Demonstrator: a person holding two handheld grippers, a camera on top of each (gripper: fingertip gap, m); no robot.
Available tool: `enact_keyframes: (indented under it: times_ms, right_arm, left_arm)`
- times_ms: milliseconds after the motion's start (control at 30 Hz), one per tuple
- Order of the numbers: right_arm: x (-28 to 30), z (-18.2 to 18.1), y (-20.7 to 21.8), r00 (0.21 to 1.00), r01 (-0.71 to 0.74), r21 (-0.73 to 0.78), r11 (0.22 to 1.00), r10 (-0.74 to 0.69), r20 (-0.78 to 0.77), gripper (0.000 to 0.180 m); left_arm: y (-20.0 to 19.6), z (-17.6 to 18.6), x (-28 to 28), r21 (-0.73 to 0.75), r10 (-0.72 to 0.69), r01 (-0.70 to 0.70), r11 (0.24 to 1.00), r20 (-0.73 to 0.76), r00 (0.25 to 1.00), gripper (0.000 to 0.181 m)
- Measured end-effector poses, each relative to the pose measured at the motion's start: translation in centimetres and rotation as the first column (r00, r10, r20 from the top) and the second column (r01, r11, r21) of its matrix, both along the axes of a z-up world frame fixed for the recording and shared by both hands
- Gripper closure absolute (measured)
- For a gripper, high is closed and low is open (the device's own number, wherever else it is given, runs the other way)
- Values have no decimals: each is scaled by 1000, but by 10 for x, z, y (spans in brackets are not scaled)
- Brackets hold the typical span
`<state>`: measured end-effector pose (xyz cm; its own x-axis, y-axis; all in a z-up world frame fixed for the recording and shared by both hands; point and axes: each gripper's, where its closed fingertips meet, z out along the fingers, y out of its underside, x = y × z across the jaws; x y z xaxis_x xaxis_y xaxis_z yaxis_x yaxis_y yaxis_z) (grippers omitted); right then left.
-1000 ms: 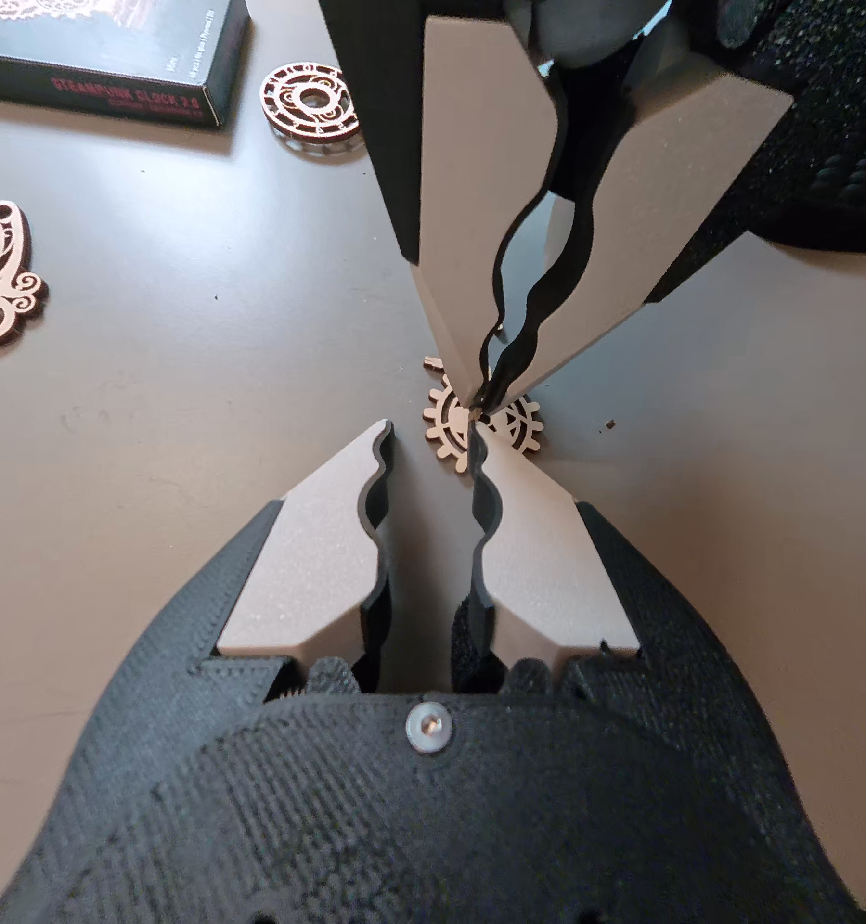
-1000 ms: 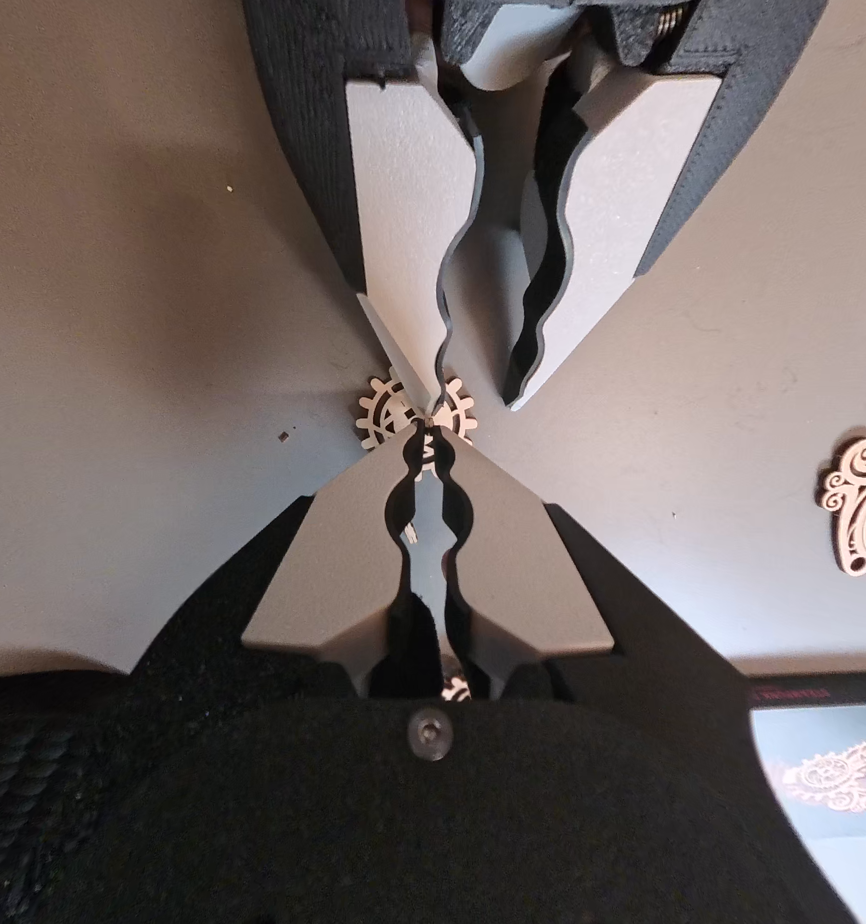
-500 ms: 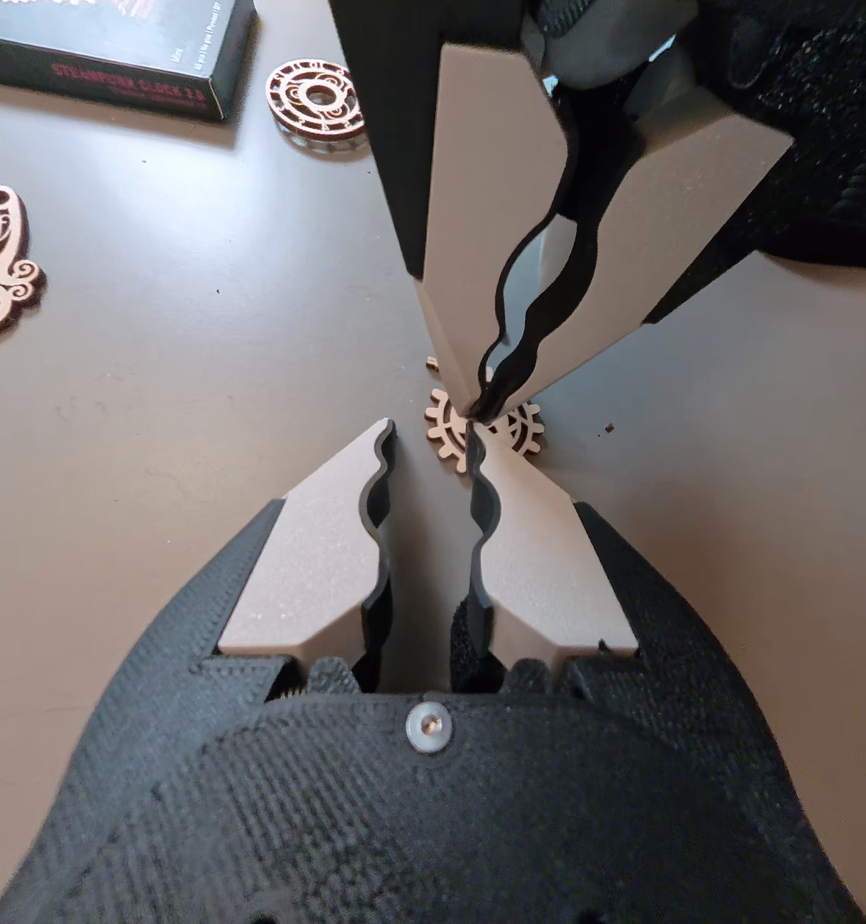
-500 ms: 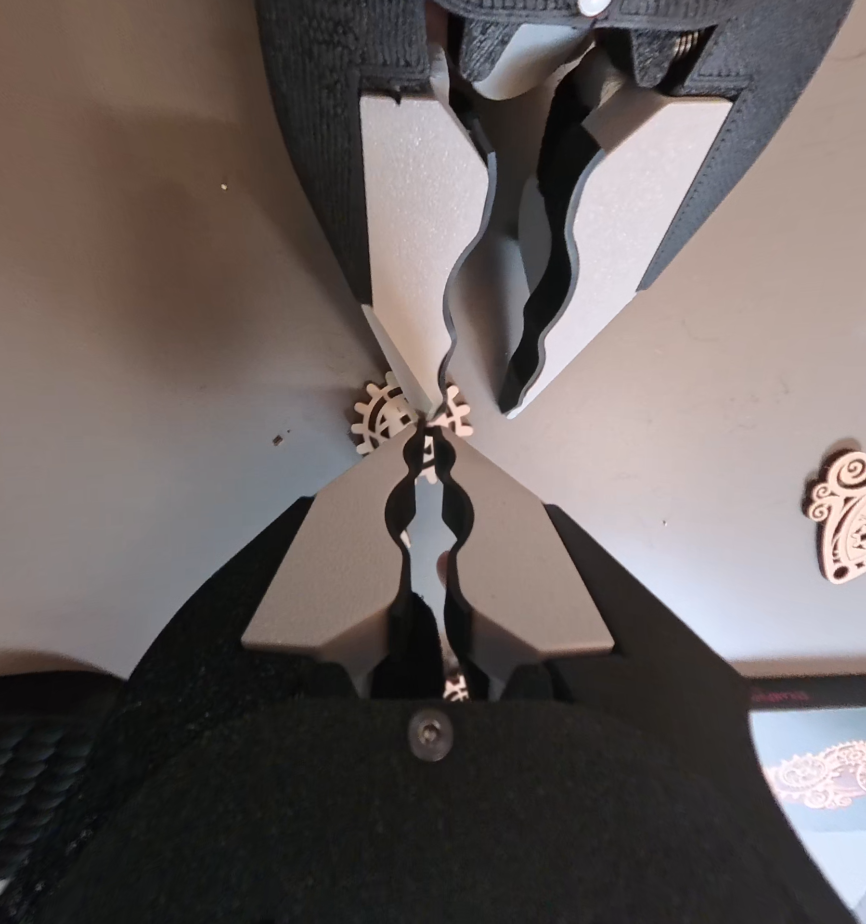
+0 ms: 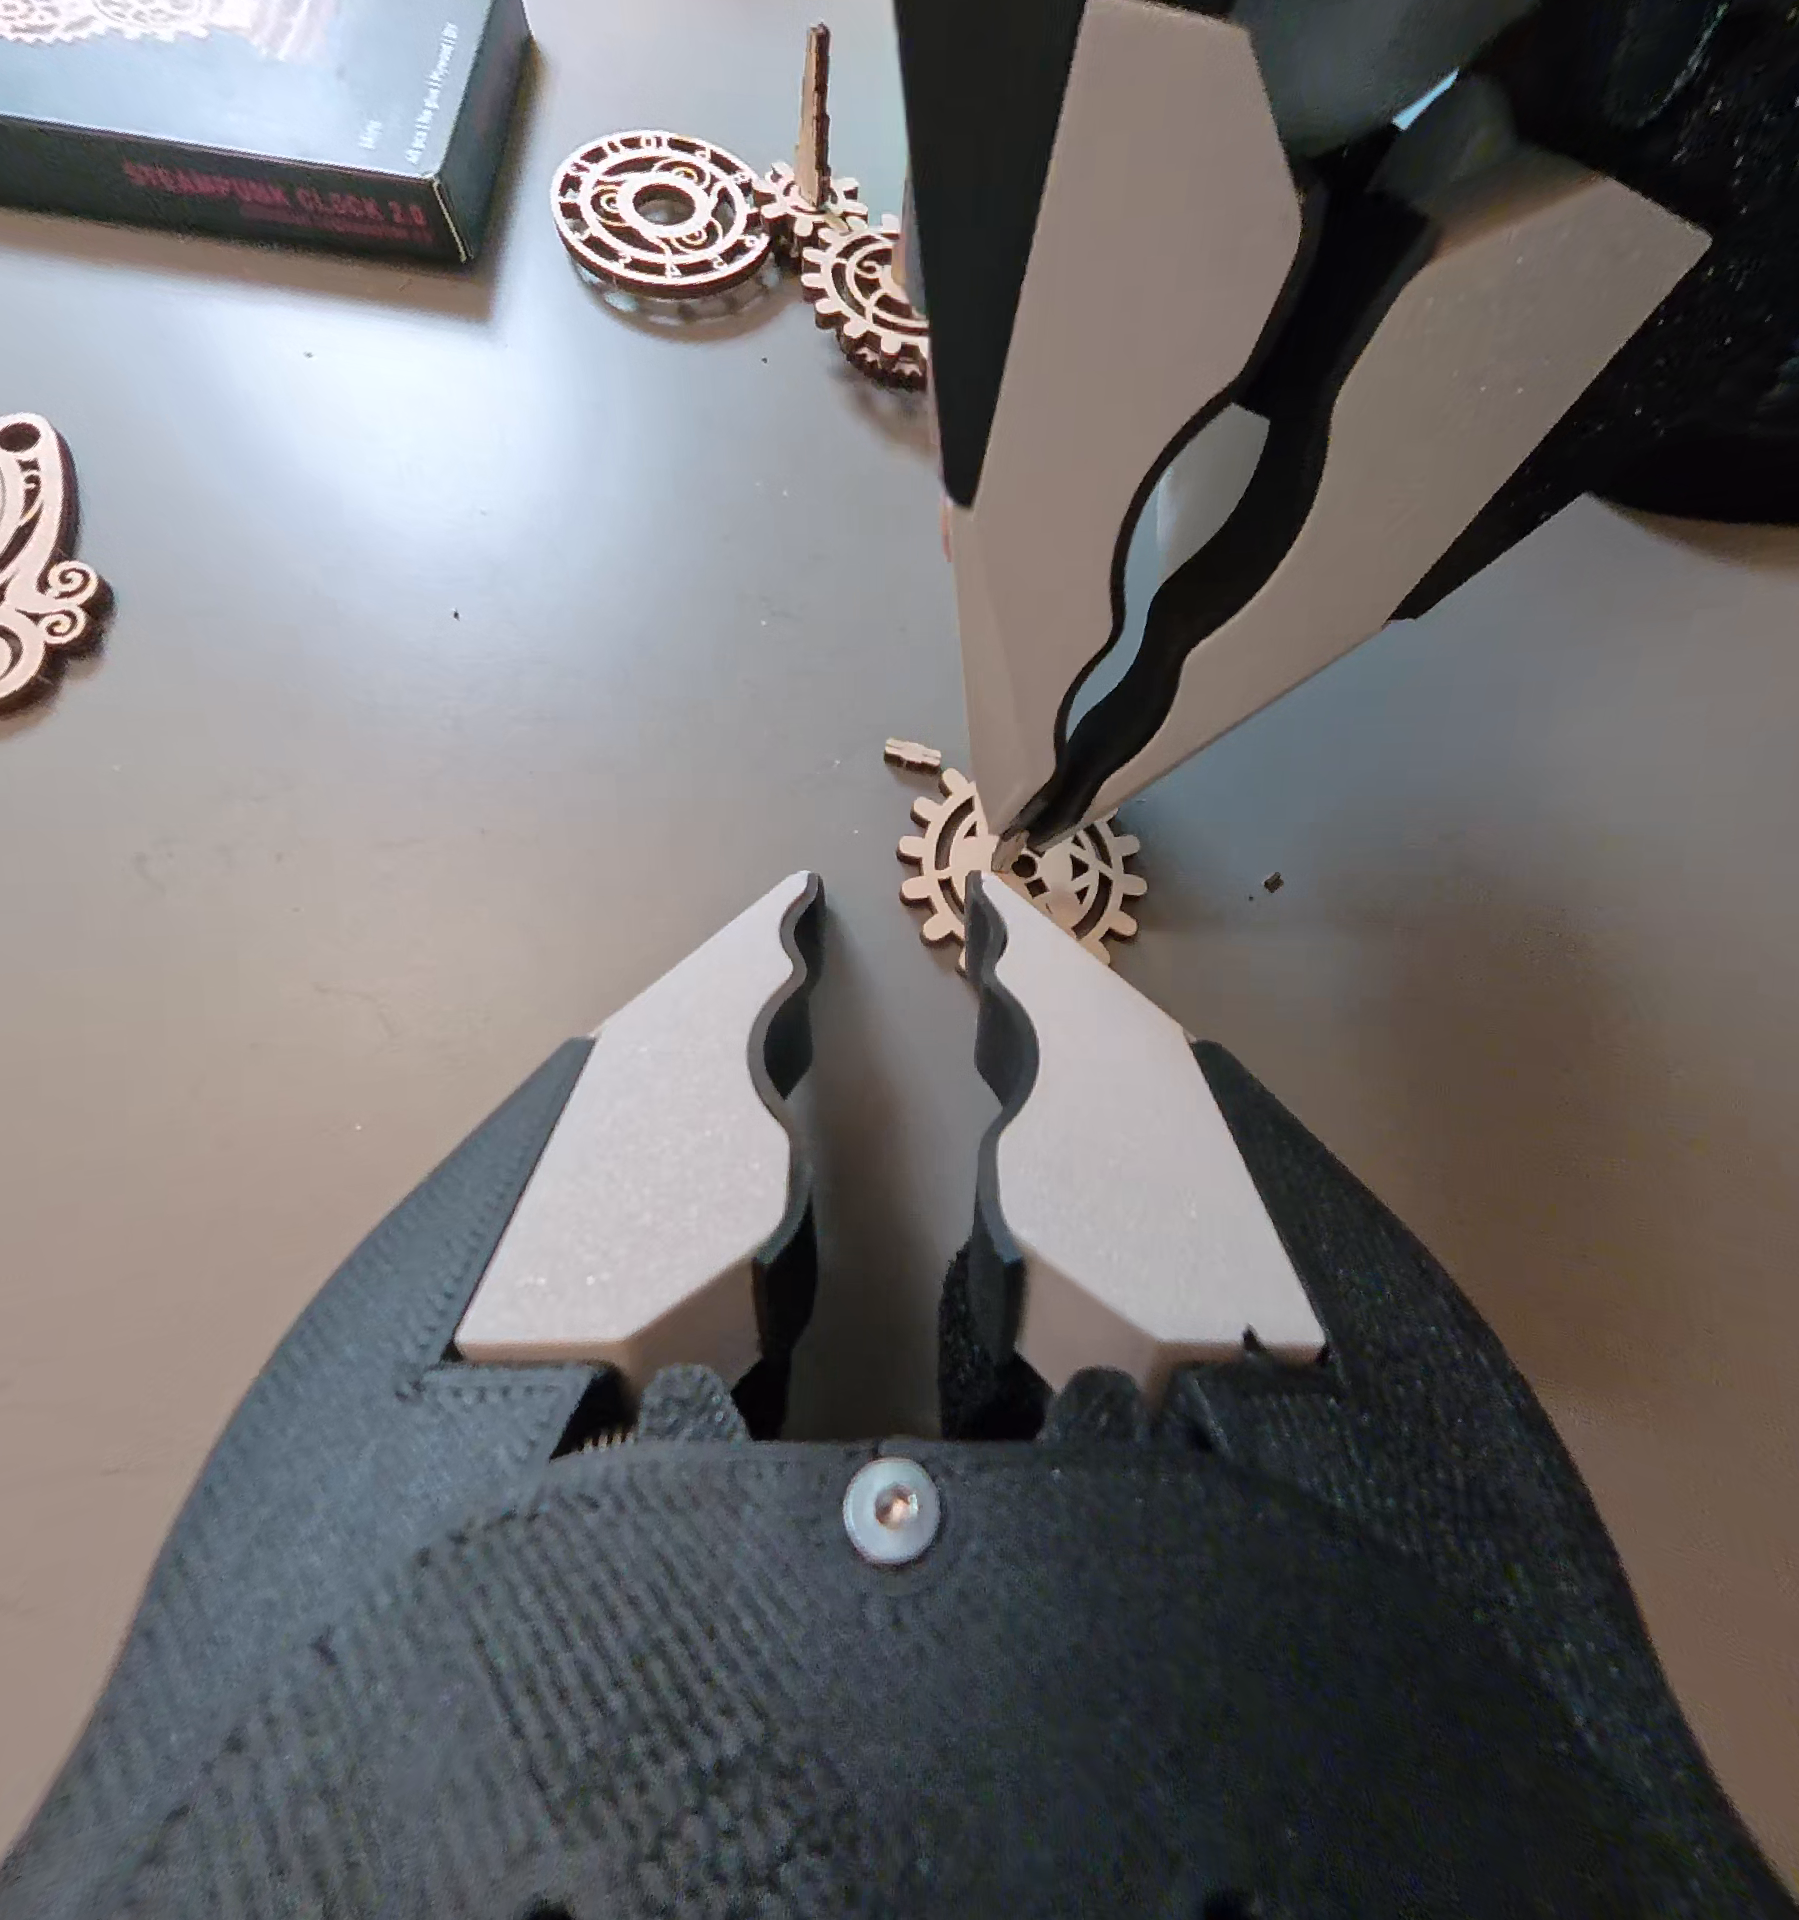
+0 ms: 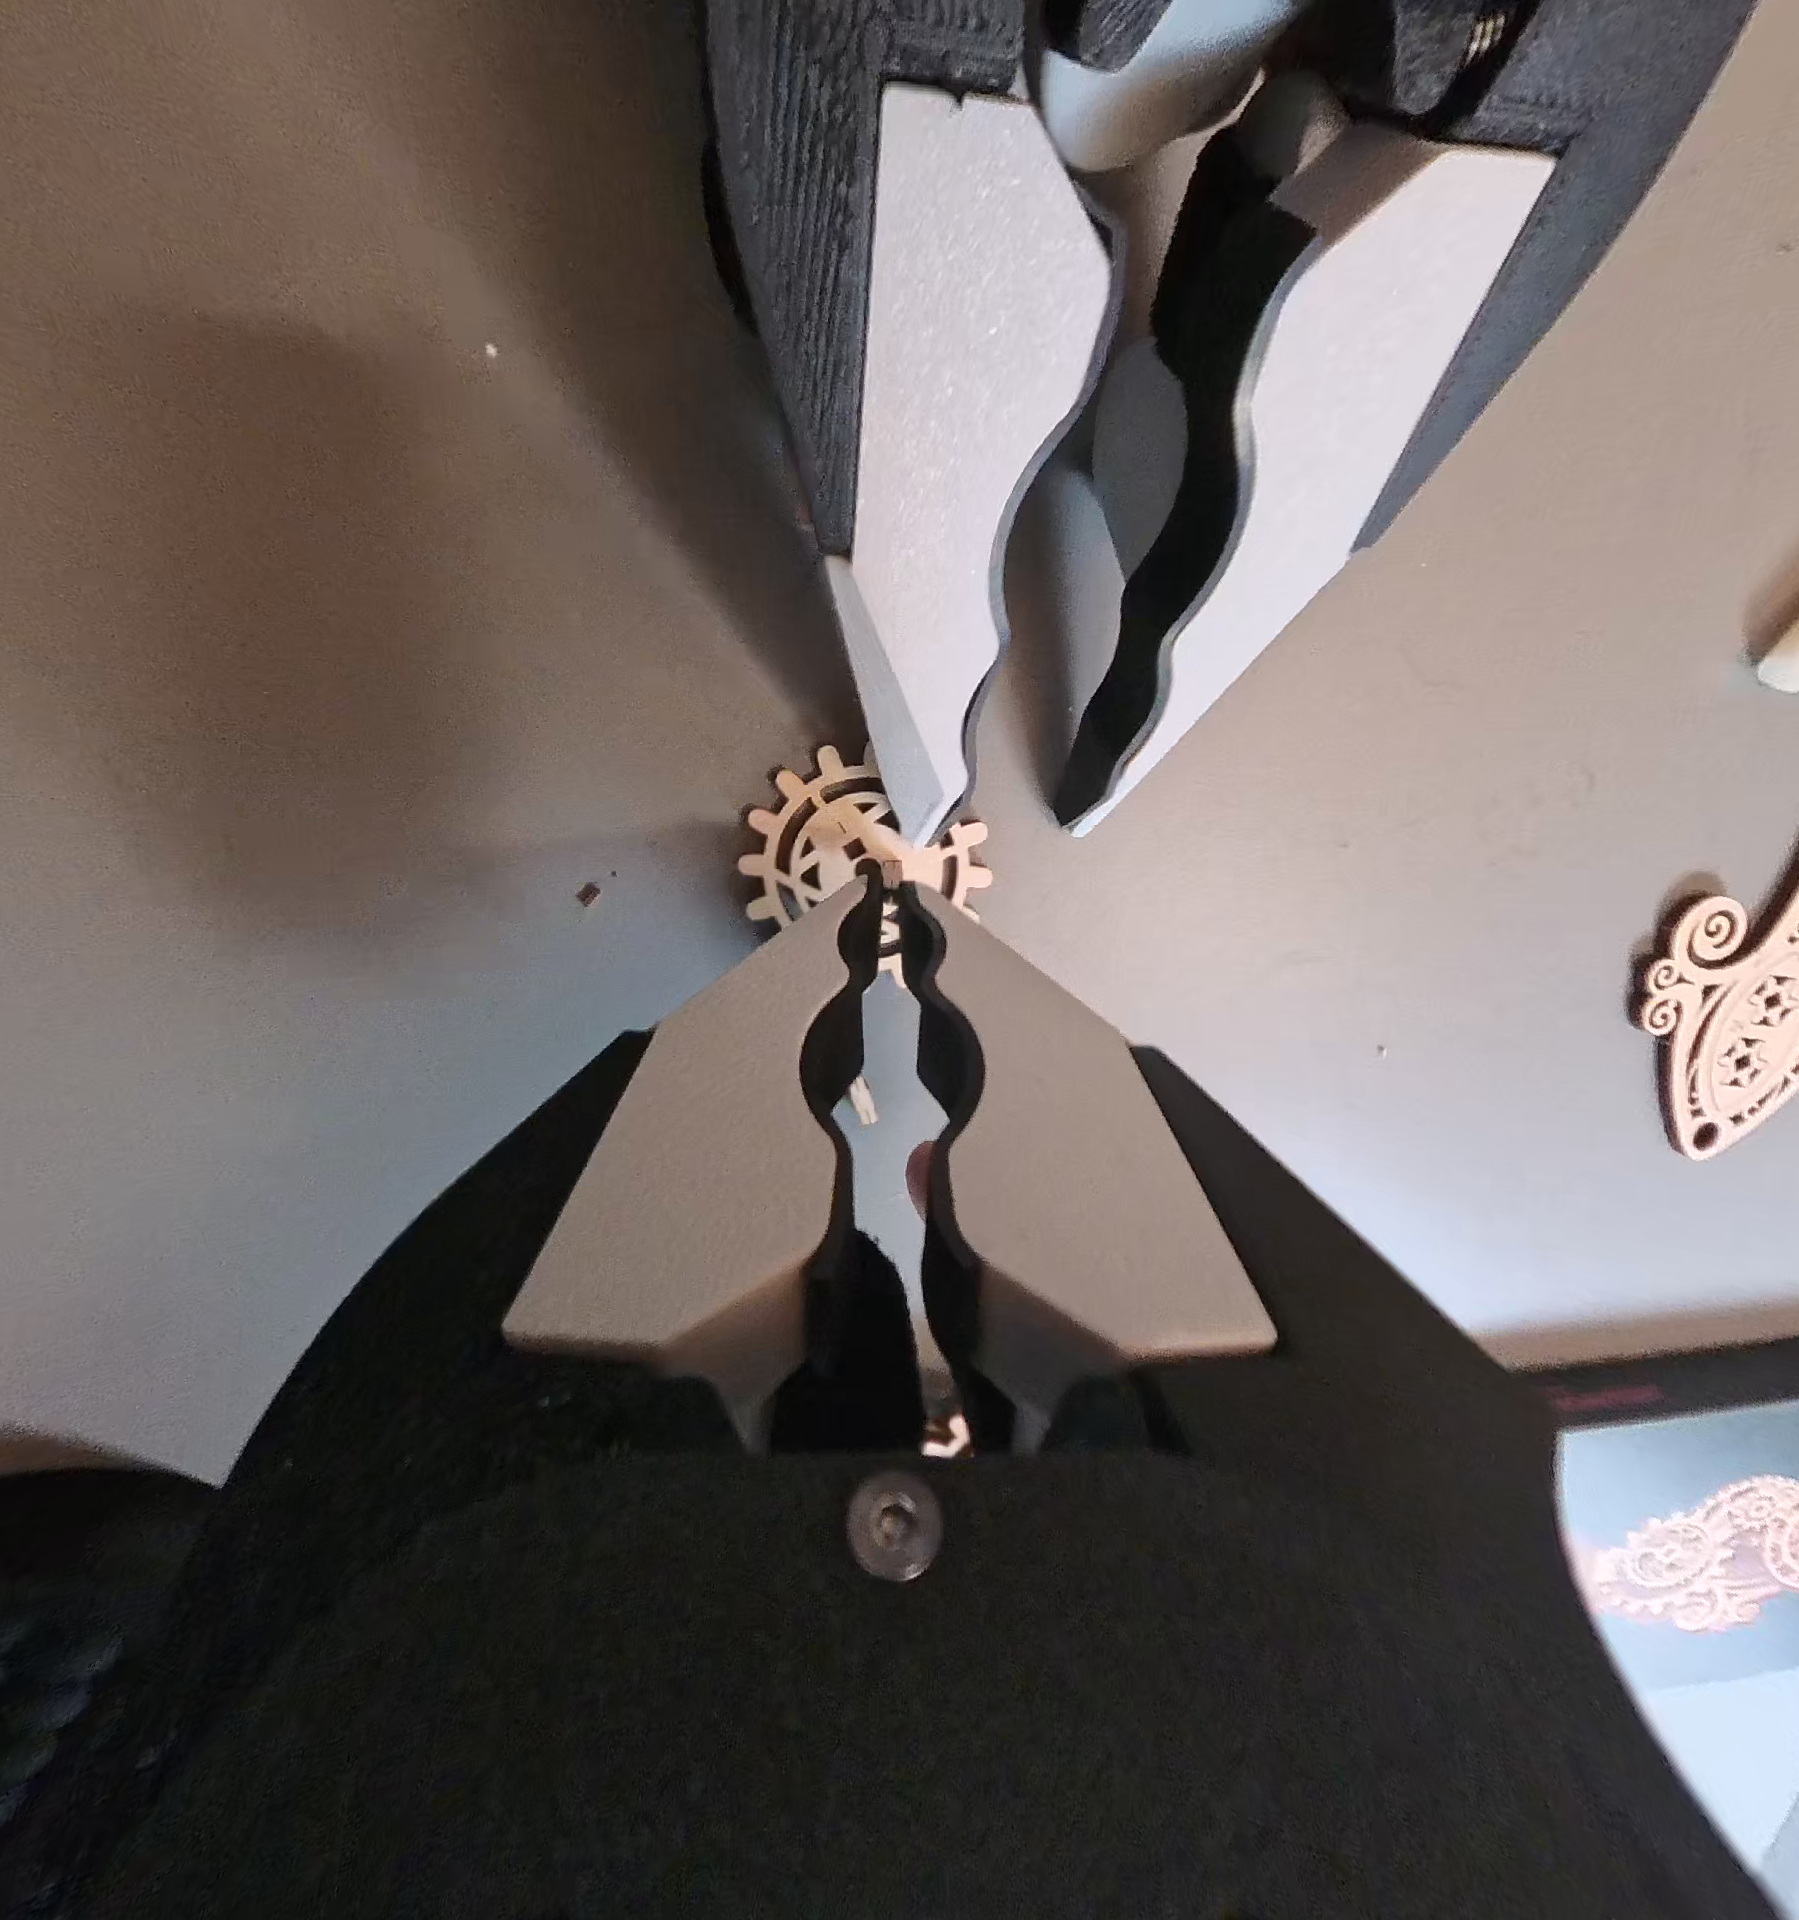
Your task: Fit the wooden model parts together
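1. Left wrist view: the left gripper (image 5: pixel 895 894) has its fingers parted with nothing between them; only its right fingertip rests on the near edge of the small wooden gear (image 5: pixel 1020 883), which lies flat on the grey table (image 5: pixel 355 831), near the middle.
2. The right gripper (image 5: pixel 1025 826) comes down from the far side, its fingers nearly closed at the gear's hub. It seems to pinch a tiny peg there, though the tips hide it.
3. Lying flat, the gear has no long axis; its hole faces straight up. A loose small pin (image 5: pixel 910 753) lies just beyond it, pointing left-right.
4. Far left lie a ring-shaped dial (image 5: pixel 656 223), other gears (image 5: pixel 869 296), a dark box (image 5: pixel 230 114) and a scrolled plate (image 5: pixel 1 561).
5. Right wrist view: the right gripper (image 6: pixel 887 885) is closed down on a small pale peg (image 6: pixel 893 860) at the gear's (image 6: pixel 812 862) centre; the left gripper (image 6: pixel 1009 821) stands open opposite.
6. Risks, as I judge them: a tilted peg could jam or snap; one fingertip may not stop the gear sliding or flipping.
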<state>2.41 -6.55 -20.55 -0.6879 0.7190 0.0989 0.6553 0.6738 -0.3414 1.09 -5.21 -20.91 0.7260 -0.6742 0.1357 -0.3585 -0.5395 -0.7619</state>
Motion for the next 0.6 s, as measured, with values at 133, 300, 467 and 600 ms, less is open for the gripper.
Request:
enact_keyframes:
  times_ms: [133, 300, 467, 600]
  right_arm:
    - [-2, 0, -1, 1000, 2, 1, 1000, -2, -3, 180]
    - [-3, -1, -3, 999, -13, 12, 1000, 13, 36, 179]
    - [-5, -2, -3, 999, -16, -5, 1000, 16, 50, 180]
    - [-4, -2, -3, 999, -13, -9, 1000, 13, 47, 179]
  left_arm:
    - [0, 0, 0, -1, 3, -3, 1000, 1, 1000, 155]
    - [-1, 0, 1, 0, 4, -4, 1000, 2, 1000, 157]
    - [-1, 0, 1, -3, 3, -3, 1000, 6, 1000, 158]
    - [-1, 0, 1, -2, 2, -2, 1000, 6, 1000, 158]
